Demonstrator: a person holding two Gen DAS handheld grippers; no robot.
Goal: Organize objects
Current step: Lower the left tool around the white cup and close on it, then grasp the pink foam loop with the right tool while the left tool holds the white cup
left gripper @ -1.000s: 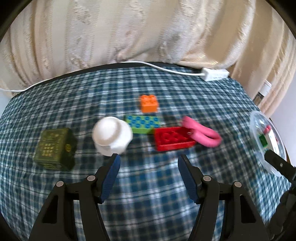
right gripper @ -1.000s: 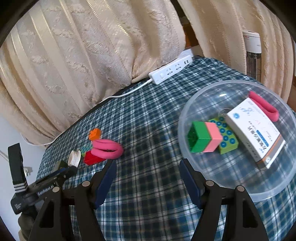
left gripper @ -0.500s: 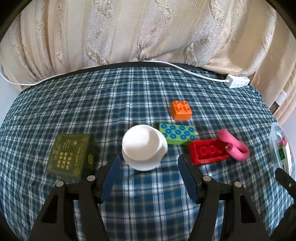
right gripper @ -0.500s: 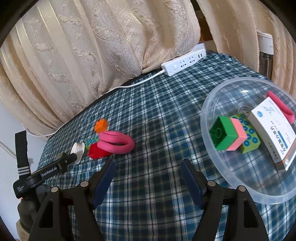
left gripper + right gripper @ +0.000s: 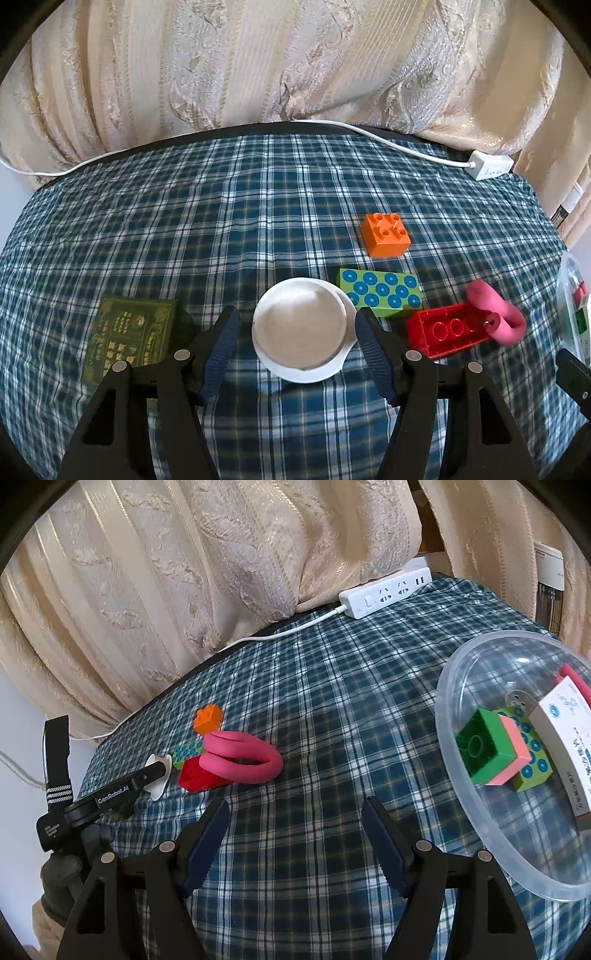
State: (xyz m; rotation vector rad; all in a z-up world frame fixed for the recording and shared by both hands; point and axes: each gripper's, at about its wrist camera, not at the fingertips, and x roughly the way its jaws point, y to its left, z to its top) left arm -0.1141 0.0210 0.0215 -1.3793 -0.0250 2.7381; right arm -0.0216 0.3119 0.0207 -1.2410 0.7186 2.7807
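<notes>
Left tongs [image 5: 291,334] were spread wide, straddling the white lid [image 5: 301,328], pads either side and not yet touching, lined up for a pinch on its rim, I judged. Right tongs [image 5: 295,834] were wide too, holding nothing, parked over bare cloth near the clear bowl [image 5: 480,812] at the right. Loose pieces sat right of the lid: orange brick [image 5: 386,234], dotted green brick [image 5: 380,291], red brick [image 5: 443,332], pink loop [image 5: 496,310]. Green box [image 5: 127,336] lay on the table's left.
</notes>
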